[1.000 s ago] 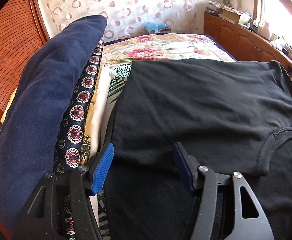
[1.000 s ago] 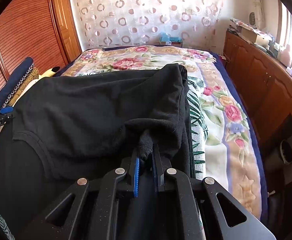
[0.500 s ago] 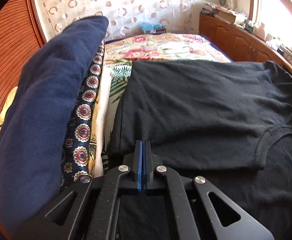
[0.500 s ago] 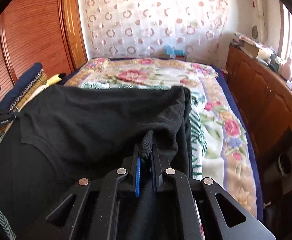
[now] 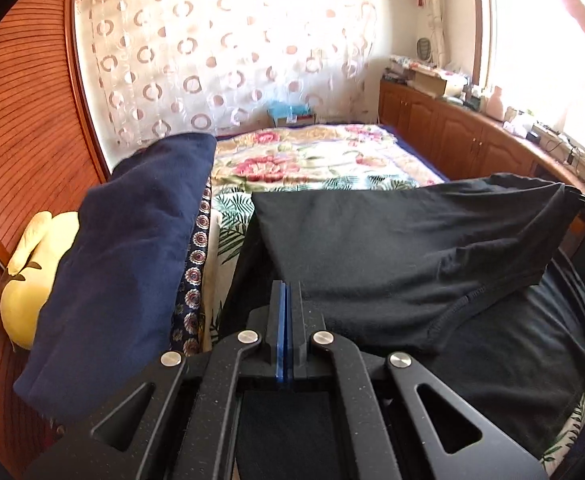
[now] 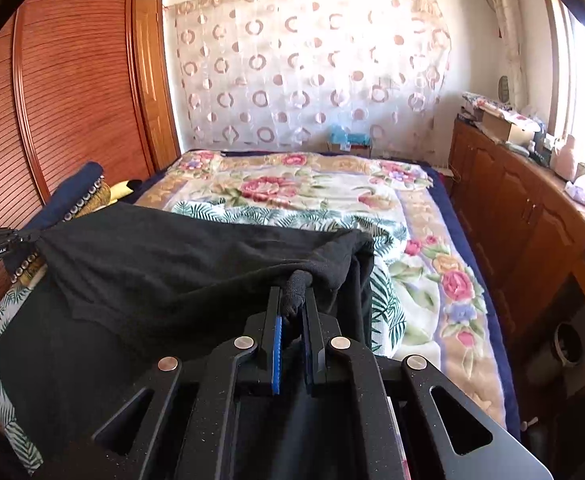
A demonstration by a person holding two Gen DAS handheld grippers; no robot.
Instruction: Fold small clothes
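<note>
A black T-shirt (image 5: 392,252) lies on the bed, folded over itself, with its collar (image 5: 464,304) showing at the right. My left gripper (image 5: 286,288) is shut on its left edge and holds it lifted. My right gripper (image 6: 292,296) is shut on a bunched corner of the same shirt (image 6: 180,264) at its right side, also lifted. The shirt hangs stretched between the two grippers. The left gripper also shows at the far left of the right wrist view (image 6: 32,236).
A stack of folded clothes, navy on top (image 5: 132,248), lies left of the shirt beside a yellow plush (image 5: 24,280). The floral bedspread (image 6: 312,188) stretches beyond. A wooden wardrobe (image 6: 72,100) stands left, wooden cabinets (image 6: 512,208) right.
My left gripper closed on the shirt's left edge. Both grippers then rose, lifting the shirt's folded layer off the bed.
</note>
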